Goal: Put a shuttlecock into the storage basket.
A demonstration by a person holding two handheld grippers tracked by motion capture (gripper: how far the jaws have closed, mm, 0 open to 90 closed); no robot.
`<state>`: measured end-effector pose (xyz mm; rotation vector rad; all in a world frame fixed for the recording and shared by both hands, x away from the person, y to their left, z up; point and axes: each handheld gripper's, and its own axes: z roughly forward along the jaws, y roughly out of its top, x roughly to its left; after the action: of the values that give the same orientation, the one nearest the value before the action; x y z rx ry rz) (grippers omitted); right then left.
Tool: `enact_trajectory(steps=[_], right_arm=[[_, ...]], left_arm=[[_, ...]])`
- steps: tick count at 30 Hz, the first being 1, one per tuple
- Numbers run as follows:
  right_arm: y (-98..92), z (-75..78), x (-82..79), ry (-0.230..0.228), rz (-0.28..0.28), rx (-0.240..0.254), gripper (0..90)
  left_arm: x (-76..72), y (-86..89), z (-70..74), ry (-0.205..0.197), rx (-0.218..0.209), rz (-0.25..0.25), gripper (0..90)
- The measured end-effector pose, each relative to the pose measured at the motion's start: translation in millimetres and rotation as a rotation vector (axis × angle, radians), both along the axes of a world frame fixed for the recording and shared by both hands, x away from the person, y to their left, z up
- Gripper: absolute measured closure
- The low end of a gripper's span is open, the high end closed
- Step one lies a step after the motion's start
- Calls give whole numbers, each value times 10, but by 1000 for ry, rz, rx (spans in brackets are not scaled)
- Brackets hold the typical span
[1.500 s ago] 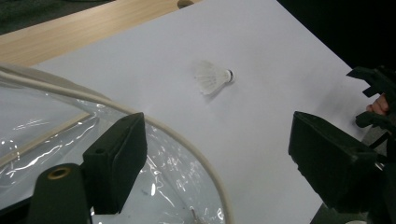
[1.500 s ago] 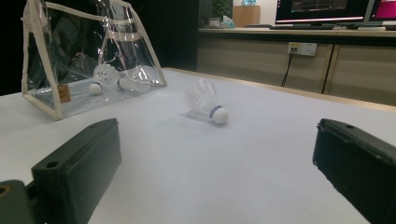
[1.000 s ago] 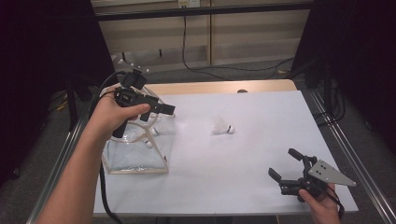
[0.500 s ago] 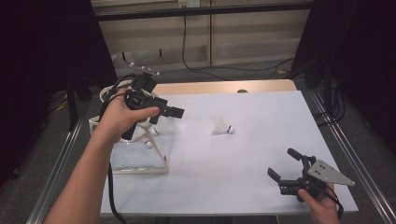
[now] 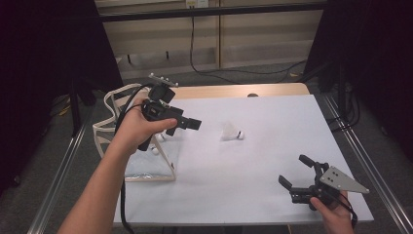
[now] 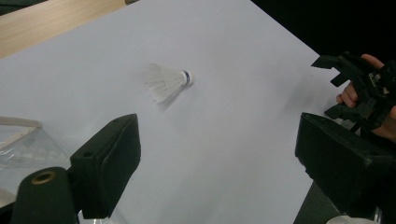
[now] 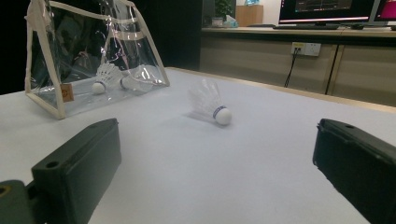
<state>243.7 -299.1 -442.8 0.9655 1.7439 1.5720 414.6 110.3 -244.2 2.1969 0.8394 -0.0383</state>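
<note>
White tabletop [image 5: 253,161], shuttlecock [image 5: 231,133] lying alone. Left gripper [image 5: 193,124] wide open, empty, aimed there: straddle cork end, close gently. Right gripper [image 5: 298,173] open, empty.

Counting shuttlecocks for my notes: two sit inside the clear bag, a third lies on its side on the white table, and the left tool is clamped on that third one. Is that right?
Not quite. The left tool is open and empty, short of the shuttlecock, as the left gripper view shows. The shuttlecock lies on the table, and two more sit in the bag.
</note>
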Motion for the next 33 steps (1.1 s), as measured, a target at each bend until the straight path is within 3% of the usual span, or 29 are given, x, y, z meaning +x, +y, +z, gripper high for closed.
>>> enact_trajectory(steps=[33], right_arm=[[-14,-4,-8,0,-4,5,6]], left_arm=[[-49,-342,-469,-1,3,-7,115]])
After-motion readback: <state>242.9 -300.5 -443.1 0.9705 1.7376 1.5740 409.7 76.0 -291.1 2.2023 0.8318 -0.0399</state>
